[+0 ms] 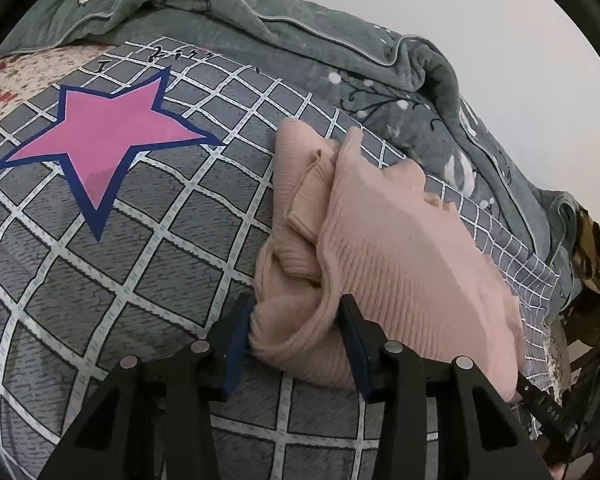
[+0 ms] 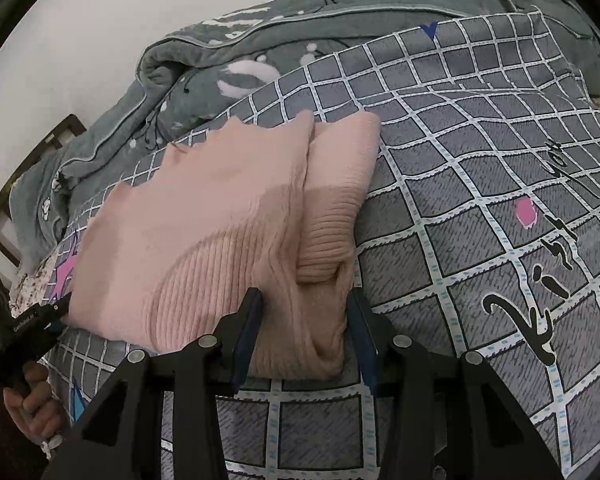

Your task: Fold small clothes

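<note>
A pink ribbed sweater [image 1: 400, 240] lies partly folded on a grey checked bed cover [image 1: 140, 280], one side panel laid over a folded sleeve. My left gripper [image 1: 296, 320] is shut on the bunched near left edge of the sweater, fabric bulging between its blue pads. In the right wrist view the same sweater [image 2: 204, 216] fills the middle, and my right gripper [image 2: 306, 316] is shut on its thick near right edge. The left gripper [image 2: 40, 320] also shows there at the sweater's left corner, held by a hand [image 2: 32, 400].
A big pink star [image 1: 104, 136] is printed on the cover to the left of the sweater. A rumpled grey-green quilt [image 1: 300, 40] is heaped along the far side by the white wall. A dark wooden bed frame [image 2: 56, 136] stands at the far left.
</note>
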